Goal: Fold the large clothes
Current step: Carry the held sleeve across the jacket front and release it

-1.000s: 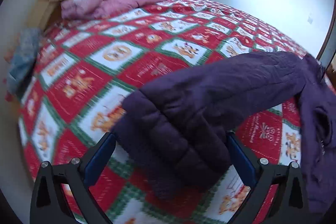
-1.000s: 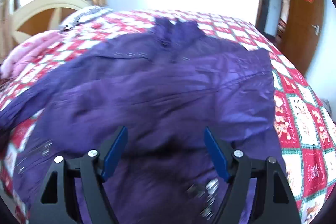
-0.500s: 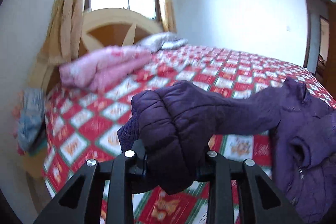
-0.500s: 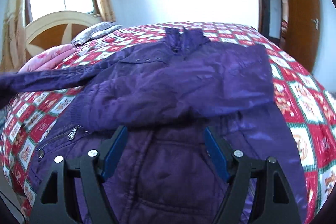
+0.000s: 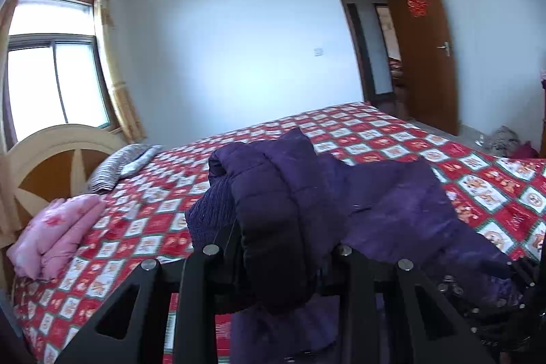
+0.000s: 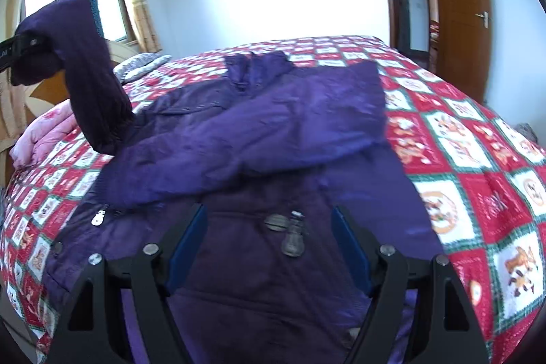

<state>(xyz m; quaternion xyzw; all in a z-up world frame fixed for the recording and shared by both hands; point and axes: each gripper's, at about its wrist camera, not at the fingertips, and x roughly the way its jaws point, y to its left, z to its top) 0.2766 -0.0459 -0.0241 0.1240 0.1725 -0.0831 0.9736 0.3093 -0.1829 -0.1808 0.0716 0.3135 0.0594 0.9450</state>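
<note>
A large purple padded jacket (image 6: 273, 132) lies spread on the bed, collar at the far side, one sleeve folded across its chest. My left gripper (image 5: 276, 258) is shut on the cuff end of the other sleeve (image 5: 273, 210) and holds it raised above the bed; in the right wrist view that sleeve (image 6: 92, 81) hangs in the air at the left, with the left gripper (image 6: 20, 46) at its top. My right gripper (image 6: 269, 241) is open and empty, low over the jacket's lower front near a zip pull (image 6: 293, 241).
The bed has a red, white and green checked quilt (image 6: 477, 159). A folded pink blanket (image 5: 58, 234) and a striped pillow (image 5: 119, 162) lie by the wooden headboard (image 5: 51, 159). A window is at the left, an open brown door (image 5: 423, 46) at the right.
My left gripper closed on the sleeve cuff and lifted it high off the bed, swinging toward the jacket body. My right gripper stayed open and drew back slightly over the jacket's hem.
</note>
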